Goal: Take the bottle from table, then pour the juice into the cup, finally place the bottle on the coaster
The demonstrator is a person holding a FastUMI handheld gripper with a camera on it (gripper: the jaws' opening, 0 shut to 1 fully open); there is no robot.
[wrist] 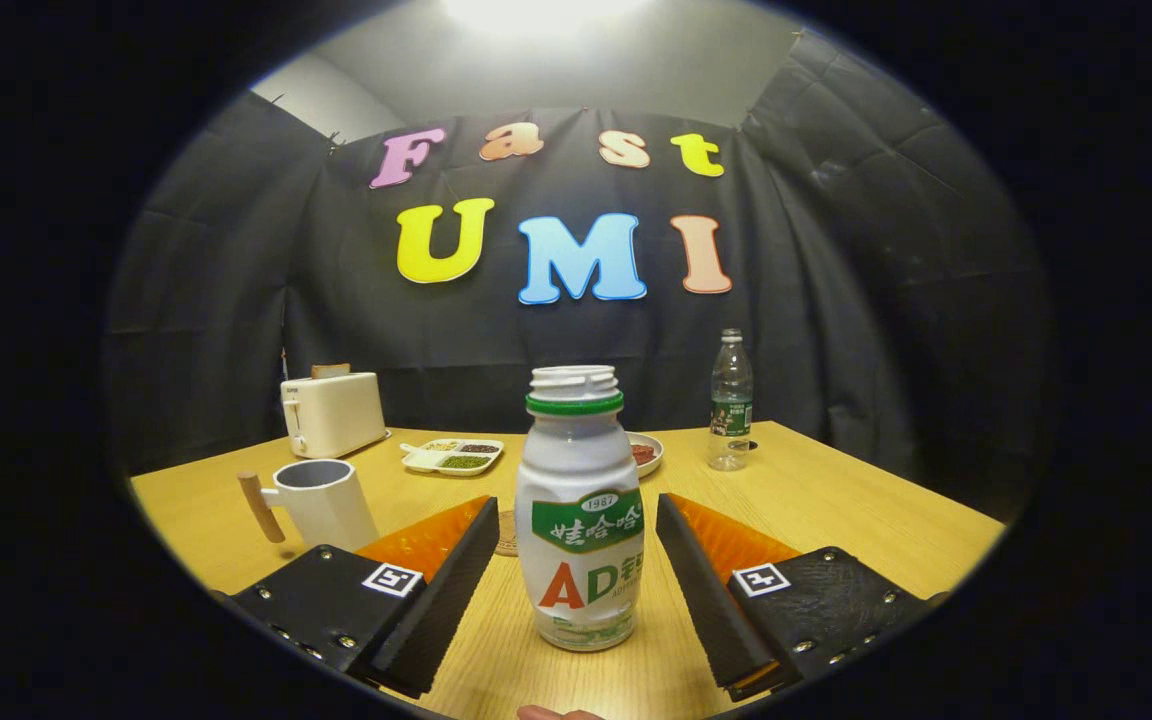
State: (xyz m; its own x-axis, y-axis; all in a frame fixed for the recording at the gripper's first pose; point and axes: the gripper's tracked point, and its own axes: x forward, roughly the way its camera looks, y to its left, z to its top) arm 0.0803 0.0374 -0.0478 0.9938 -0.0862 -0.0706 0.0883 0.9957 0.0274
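A white juice bottle [579, 520] with a green neck ring and no cap stands upright on the wooden table [836, 500], right between my two fingers. My gripper [576, 540] is open: both black pads stand apart from the bottle's sides, with a small gap on each side. A white cup [321, 500] with a wooden handle stands ahead and to the left of my left finger [441, 590]. Just behind the bottle, a round brown coaster [507, 533] peeks out past the left finger's tip.
At the back of the table stand a white toaster [332, 412], a divided white tray [453, 455] of beans, a small plate [647, 453] behind the juice bottle, and a clear water bottle [731, 402] to the right. A fingertip [556, 712] shows at the near edge.
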